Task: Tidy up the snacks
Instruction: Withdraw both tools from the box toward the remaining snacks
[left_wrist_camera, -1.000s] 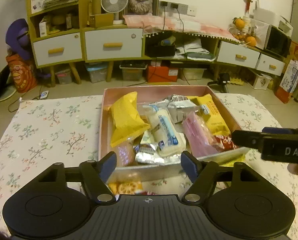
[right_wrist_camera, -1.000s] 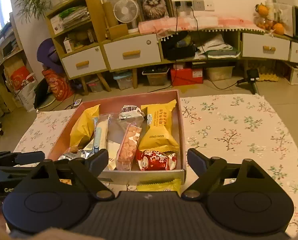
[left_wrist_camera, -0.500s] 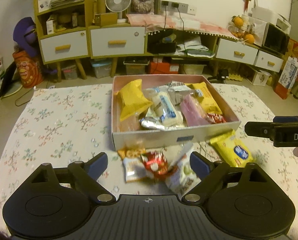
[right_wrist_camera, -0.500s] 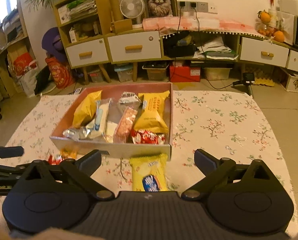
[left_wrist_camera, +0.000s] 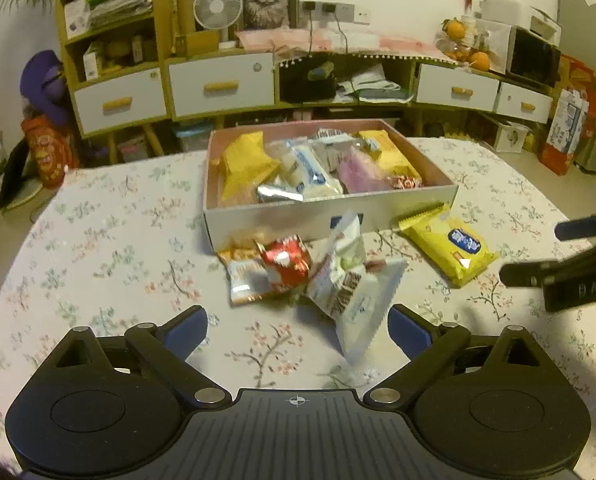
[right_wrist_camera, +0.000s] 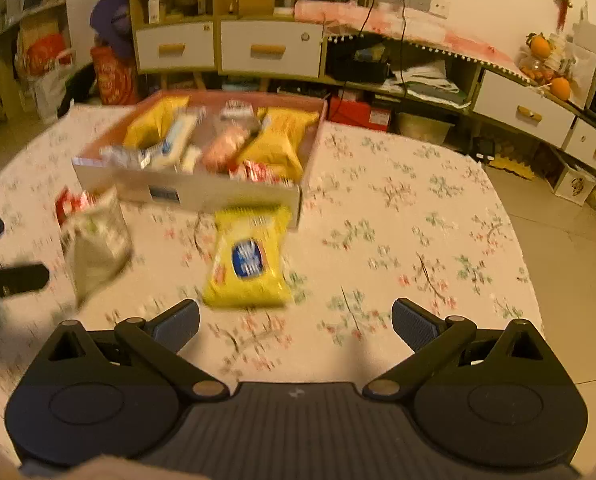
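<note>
A shallow cardboard box (left_wrist_camera: 426, 196) (right_wrist_camera: 185, 190) holding several snack packets stands on the floral tablecloth. In front of it lie a yellow packet with a blue label (left_wrist_camera: 450, 246) (right_wrist_camera: 247, 258), a red packet (left_wrist_camera: 285, 260), an orange-and-white packet (left_wrist_camera: 241, 280) and white packets (left_wrist_camera: 358, 292) (right_wrist_camera: 95, 246). My left gripper (left_wrist_camera: 298, 332) is open and empty, just short of the white packets. My right gripper (right_wrist_camera: 295, 326) is open and empty, just short of the yellow packet. It also shows at the right edge of the left wrist view (left_wrist_camera: 558, 256).
The table's far edge lies behind the box. Beyond it stand wooden cabinets with white drawers (left_wrist_camera: 221, 88), a fan (left_wrist_camera: 217, 6) and floor clutter. Bare tablecloth lies left of the box (left_wrist_camera: 117, 216) and right of it (right_wrist_camera: 410, 208).
Both grippers have drawn back from the box toward me. The loose packets in front of the box have come into view. The right wrist view has swung right and is blurred.
</note>
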`<state>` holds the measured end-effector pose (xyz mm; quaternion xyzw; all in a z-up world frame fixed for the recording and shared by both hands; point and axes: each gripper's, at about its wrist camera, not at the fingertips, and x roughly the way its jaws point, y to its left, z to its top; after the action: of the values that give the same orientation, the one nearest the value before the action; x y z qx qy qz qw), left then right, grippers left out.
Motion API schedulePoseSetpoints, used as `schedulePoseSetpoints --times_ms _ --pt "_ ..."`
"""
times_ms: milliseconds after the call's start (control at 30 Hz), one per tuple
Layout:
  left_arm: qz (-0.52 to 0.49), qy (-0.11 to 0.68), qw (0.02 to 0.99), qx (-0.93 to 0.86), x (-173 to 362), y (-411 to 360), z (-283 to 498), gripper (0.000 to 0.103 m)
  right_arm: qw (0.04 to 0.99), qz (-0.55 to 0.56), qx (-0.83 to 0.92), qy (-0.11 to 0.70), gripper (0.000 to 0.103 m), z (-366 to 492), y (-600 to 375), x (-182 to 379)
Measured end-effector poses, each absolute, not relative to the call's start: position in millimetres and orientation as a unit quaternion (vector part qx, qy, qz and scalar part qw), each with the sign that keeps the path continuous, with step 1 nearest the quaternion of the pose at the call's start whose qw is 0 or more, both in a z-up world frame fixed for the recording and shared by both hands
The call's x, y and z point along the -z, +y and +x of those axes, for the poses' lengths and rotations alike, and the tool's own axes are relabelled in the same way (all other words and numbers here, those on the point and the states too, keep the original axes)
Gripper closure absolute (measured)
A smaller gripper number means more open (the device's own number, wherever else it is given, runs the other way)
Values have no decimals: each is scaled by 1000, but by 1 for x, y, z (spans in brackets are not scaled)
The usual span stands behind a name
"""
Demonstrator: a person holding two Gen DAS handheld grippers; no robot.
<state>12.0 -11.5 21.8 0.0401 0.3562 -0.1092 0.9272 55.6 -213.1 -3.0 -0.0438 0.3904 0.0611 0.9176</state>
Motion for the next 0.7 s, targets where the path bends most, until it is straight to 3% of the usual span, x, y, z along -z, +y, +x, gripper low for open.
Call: schedulePoseSetpoints --times_ms 700 --pt "84 308 937 143 29 -47 13 5 925 -42 -103 364 0 57 -214 36"
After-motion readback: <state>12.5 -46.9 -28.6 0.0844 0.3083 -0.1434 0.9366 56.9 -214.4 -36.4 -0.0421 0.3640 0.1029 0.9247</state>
